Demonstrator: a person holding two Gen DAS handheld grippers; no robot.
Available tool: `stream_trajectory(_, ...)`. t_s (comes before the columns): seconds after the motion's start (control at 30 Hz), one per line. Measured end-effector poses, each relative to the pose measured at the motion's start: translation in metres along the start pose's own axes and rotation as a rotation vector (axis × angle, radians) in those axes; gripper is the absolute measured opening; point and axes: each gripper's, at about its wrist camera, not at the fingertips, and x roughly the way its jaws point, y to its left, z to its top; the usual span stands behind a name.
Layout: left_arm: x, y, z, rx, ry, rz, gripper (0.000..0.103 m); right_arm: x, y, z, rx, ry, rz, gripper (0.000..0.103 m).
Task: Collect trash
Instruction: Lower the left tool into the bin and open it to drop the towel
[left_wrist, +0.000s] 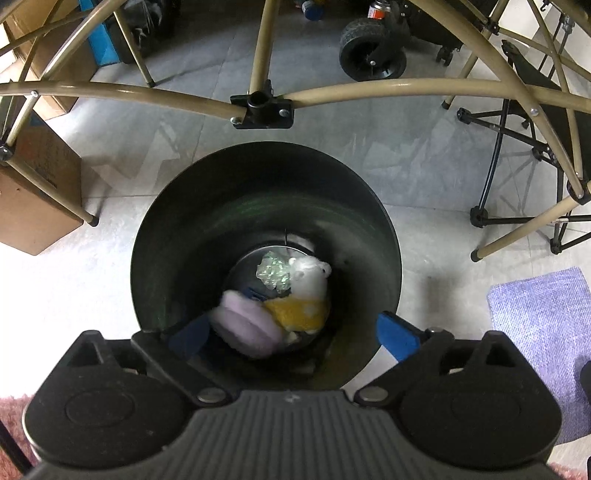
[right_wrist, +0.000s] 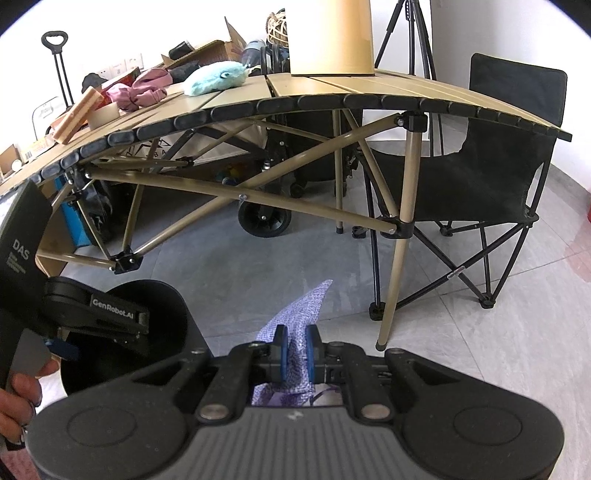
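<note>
Left wrist view: the left gripper (left_wrist: 291, 334) hangs spread wide, gripping nothing, over the black bin (left_wrist: 177, 206); a blurred lilac lump (left_wrist: 245, 325) lies between its pads, inside the bin's rim. The right gripper (right_wrist: 295, 350) is clenched on a purple cloth (right_wrist: 295, 317), beside the table leg (right_wrist: 400, 236).

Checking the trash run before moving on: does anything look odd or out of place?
Yes: the black bin holds soft toys, a white one and a blurred lilac one, not obvious rubbish. A purple cloth is pinched in the right gripper.
</note>
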Motion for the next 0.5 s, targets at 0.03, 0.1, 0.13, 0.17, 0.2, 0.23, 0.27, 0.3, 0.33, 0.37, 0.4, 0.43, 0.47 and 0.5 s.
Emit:
stream_trajectory(0.03,-0.0001,0.0001,0.0,0.001,-0.001,0.0,0.1,-0.0001,0.0,0.0002,0.001,0.0,0.0,0.009)
stream_trajectory(0.1,-0.0005,-0.0001,-0.0002,0.001,-0.003,0.001,0.1,-0.0003,-0.0004,0.0,0.001,0.0,0.0,0.009)
stream_trajectory(0.13,-0.0003,-0.0001,-0.0004,0.001,-0.002,0.001,0.1,-0.0004,-0.0004,-0.0001,0.001,0.0,0.0,0.009)
stream_trajectory(0.17,0.0,0.0001,-0.0007,0.002,-0.001,0.001,0.1,-0.0002,-0.0004,0.0001,0.0,0.0,0.001,0.009)
stream_trajectory(0.2,-0.0001,-0.0001,-0.0006,0.003,0.0,0.0,0.1,-0.0002,-0.0004,0.0001,0.0,0.0,0.0,0.009)
stream_trajectory(0.23,-0.0002,-0.0001,-0.0007,0.005,0.0,-0.003,0.1,-0.0002,-0.0005,0.0001,0.001,0.0,0.0,0.009)
stream_trajectory(0.27,-0.0007,-0.0003,-0.0008,0.007,-0.001,-0.006,0.1,-0.0002,-0.0004,0.0001,0.001,0.0,0.0,0.009)
stream_trajectory(0.3,-0.0013,-0.0006,-0.0006,0.009,-0.003,-0.008,0.1,-0.0005,-0.0007,0.0001,0.002,-0.001,0.0,0.009)
stream_trajectory(0.33,-0.0018,-0.0005,-0.0009,0.011,-0.006,-0.007,0.1,-0.0006,-0.001,-0.0001,0.002,-0.002,0.001,0.009)
stream_trajectory(0.37,-0.0021,-0.0003,-0.0012,0.011,-0.008,-0.007,0.1,-0.0009,-0.0009,-0.0003,0.001,-0.002,0.002,0.009)
stream_trajectory(0.4,-0.0024,-0.0001,-0.0013,0.01,-0.009,-0.006,0.1,-0.0008,-0.0011,-0.0001,0.001,-0.002,0.002,0.009)
stream_trajectory(0.43,-0.0026,0.0004,-0.0014,0.009,-0.01,-0.004,0.1,-0.001,-0.0011,-0.0001,0.001,-0.003,0.003,0.009)
stream_trajectory(0.47,-0.0031,0.0007,-0.0021,0.009,-0.011,-0.003,0.1,-0.001,-0.001,0.0001,0.0,-0.004,0.003,0.009)
stream_trajectory(0.5,-0.0036,0.0011,-0.0023,0.009,-0.012,-0.002,0.1,-0.0014,-0.0007,0.0001,0.0,-0.005,0.004,0.009)
